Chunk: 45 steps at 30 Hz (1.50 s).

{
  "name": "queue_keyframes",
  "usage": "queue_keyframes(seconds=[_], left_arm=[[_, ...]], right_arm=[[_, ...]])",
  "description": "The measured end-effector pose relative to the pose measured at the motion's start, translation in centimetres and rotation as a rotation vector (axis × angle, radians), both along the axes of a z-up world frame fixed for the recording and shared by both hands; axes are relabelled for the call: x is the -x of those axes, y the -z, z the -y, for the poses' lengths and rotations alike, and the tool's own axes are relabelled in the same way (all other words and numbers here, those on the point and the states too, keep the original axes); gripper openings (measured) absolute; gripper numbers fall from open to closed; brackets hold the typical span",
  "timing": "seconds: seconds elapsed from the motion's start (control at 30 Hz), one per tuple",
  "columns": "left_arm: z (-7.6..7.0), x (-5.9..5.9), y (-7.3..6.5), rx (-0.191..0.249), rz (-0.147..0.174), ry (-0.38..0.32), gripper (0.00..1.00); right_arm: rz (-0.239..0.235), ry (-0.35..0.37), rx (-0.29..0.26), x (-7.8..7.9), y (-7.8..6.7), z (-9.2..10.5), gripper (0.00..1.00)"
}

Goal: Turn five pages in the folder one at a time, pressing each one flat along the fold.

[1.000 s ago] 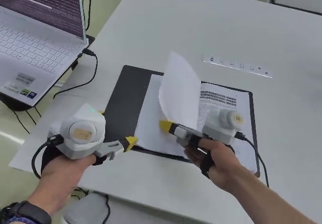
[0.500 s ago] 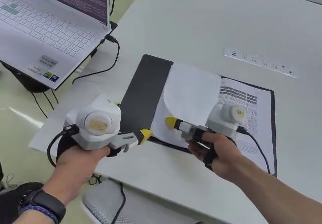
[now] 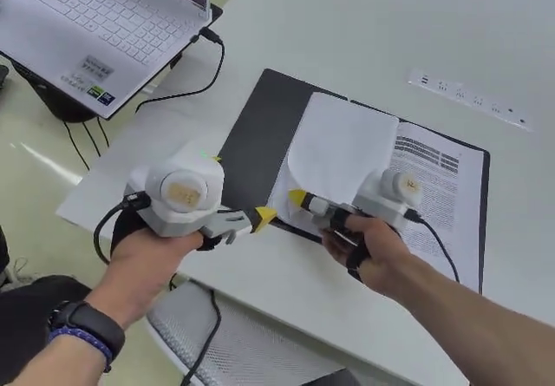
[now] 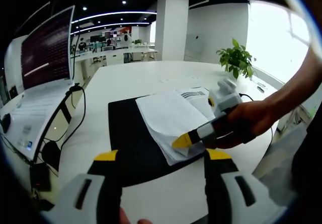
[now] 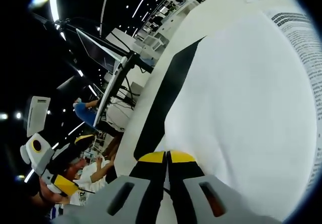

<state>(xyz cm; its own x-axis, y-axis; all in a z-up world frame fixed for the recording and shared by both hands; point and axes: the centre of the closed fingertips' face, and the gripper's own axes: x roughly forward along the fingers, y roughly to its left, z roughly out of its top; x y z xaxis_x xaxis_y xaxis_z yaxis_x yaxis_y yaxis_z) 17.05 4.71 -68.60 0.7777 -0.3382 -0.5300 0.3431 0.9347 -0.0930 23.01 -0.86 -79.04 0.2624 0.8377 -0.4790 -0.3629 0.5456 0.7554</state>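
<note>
A black folder (image 3: 256, 134) lies open on the white table, with a printed page (image 3: 442, 186) on its right half. My right gripper (image 3: 297, 199) is shut on the lower edge of a white page (image 3: 338, 147), which bows over the fold and leans onto the left stack. In the right gripper view the jaws (image 5: 167, 157) press together on that page (image 5: 241, 108). My left gripper (image 3: 260, 219) hovers open at the folder's front left corner, holding nothing. The left gripper view shows its jaws (image 4: 162, 156) apart, with the right gripper (image 4: 182, 141) and page (image 4: 168, 116) just beyond.
An open laptop (image 3: 95, 13) sits at the far left, with a black cable (image 3: 178, 95) running toward the folder. A power strip (image 3: 473, 95) lies beyond the folder. The table's front edge (image 3: 260, 295) is close to my hands, above a grey chair (image 3: 217, 343).
The right gripper has carried the page leftward and down, from standing nearly upright to leaning over the left stack. The left gripper holds its place at the front corner. The head camera has shifted.
</note>
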Motion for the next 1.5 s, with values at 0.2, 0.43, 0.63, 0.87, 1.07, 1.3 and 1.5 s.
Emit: queue_keyframes(seconds=[0.2,0.43,0.63,0.87,1.07,1.3,1.5], left_arm=[[-0.3,-0.1,0.1,0.002,-0.002,-0.01,0.66],[0.4,-0.4,0.6,0.003,-0.011,0.013,0.67],[1.1,-0.3,0.9,0.042,-0.017,0.009,0.67],[1.4,1.0,1.7,0.037,-0.053,0.026,0.67],[1.5,0.7,1.6,0.048,-0.055,0.033,0.64],[1.6,-0.1,1.6,0.029,-0.052,0.035,0.6],[2.4,-0.1,2.4,0.01,-0.078,0.075,0.58]], right_arm=[[0.014,0.005,-0.009,0.3,0.0,-0.3,0.09],[0.071,-0.041,-0.05,1.4,-1.8,-1.4,0.32],[0.102,-0.087,-0.077,2.6,-3.0,-1.8,0.46],[0.158,-0.136,-0.071,4.7,-4.1,0.0,0.49],[0.215,-0.125,-0.002,4.8,-4.7,2.8,0.49],[0.291,-0.053,-0.003,3.8,-6.8,6.2,0.52],[0.331,0.009,0.034,3.6,-7.7,9.7,0.5]])
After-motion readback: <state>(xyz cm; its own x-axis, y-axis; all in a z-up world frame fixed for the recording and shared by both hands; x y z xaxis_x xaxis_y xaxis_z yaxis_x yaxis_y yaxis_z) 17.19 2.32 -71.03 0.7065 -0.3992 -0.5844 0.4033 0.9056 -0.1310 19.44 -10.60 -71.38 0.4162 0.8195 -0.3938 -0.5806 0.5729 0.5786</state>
